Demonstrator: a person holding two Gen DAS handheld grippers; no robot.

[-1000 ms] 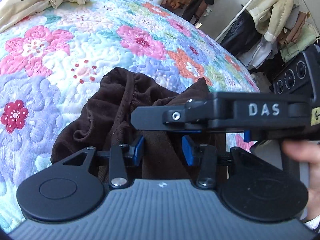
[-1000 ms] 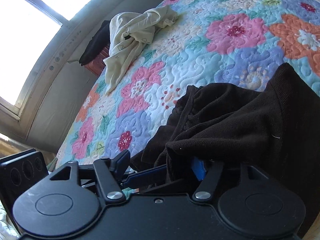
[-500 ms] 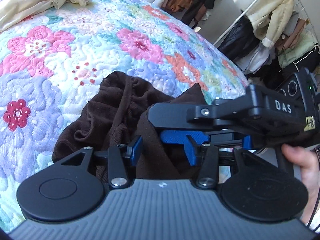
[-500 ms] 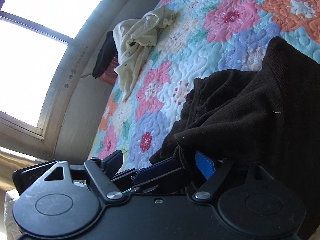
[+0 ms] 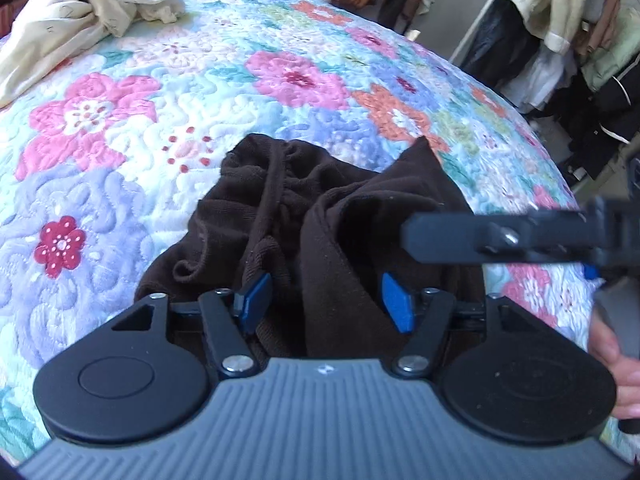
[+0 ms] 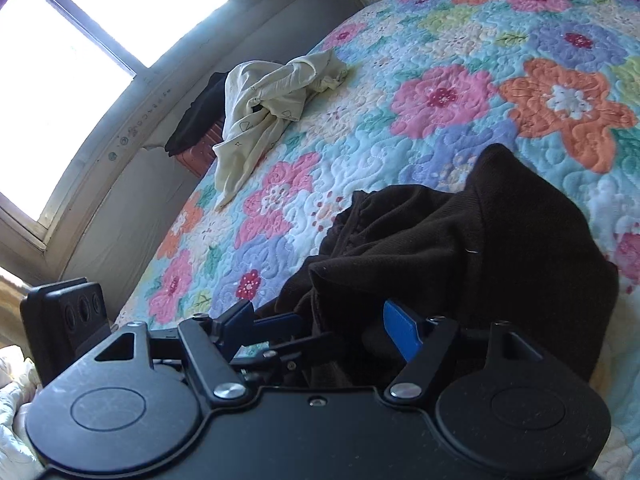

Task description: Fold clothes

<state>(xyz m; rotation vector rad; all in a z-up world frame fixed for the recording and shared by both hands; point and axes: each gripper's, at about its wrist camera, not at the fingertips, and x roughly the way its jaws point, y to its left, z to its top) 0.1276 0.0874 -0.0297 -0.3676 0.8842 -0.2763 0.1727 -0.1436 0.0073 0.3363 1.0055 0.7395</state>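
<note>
Left tongs (image 5: pixel 326 298) have just been opening; they stand spread around bunched, ribbed dark brown garment (image 5: pixel 320 216) lying on the bed's puffy floral quilt (image 5: pixel 120 128). Right tongs (image 6: pixel 320 322), just closing slightly, gape astride the same cloth, now drawn rightward.

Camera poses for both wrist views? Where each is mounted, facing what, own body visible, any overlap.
Left wrist: on the left tool, angled down across the floral quilted bedspread toward a clothes rack; a hand and the right tool show.
Right wrist: on the right tool, angled down toward the window; the left tool's body shows at left, no hand.
Shared: crumpled dark brown garment, cream garment, bedspread.
</note>
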